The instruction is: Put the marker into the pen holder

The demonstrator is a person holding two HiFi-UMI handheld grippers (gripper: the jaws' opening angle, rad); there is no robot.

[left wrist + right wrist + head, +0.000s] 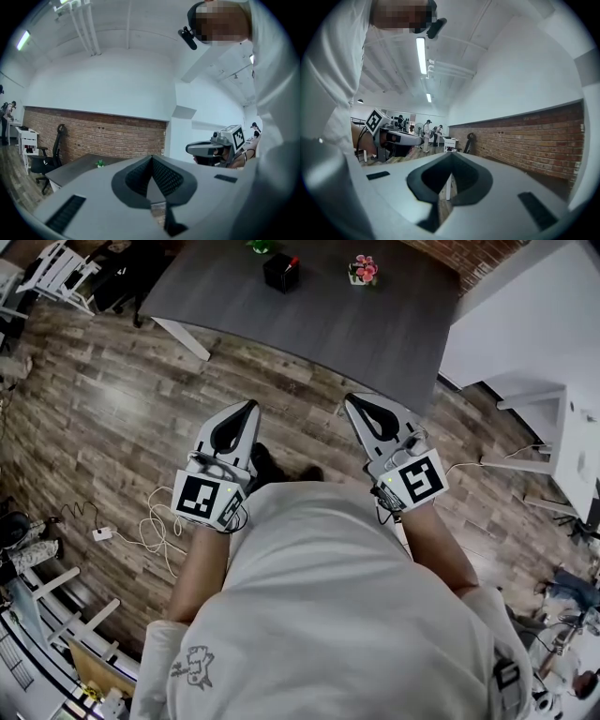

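Room: wood floor, dark table (375,324) ahead of both grippers.
Pen holder (281,273): on table, well ahead.
Left gripper (249,409): pressed together, empty.
Right gripper (352,401): pressed together, empty.

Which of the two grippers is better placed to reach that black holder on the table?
Left, narrowly. The left gripper and right gripper are both shut, empty and short of the table; the holder lies more in line with the left.

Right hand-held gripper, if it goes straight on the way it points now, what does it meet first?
Probably the near edge of the gray table: the right hand-held gripper, shut and empty, points at it across the wood floor. Height is unclear; it might pass over the top.
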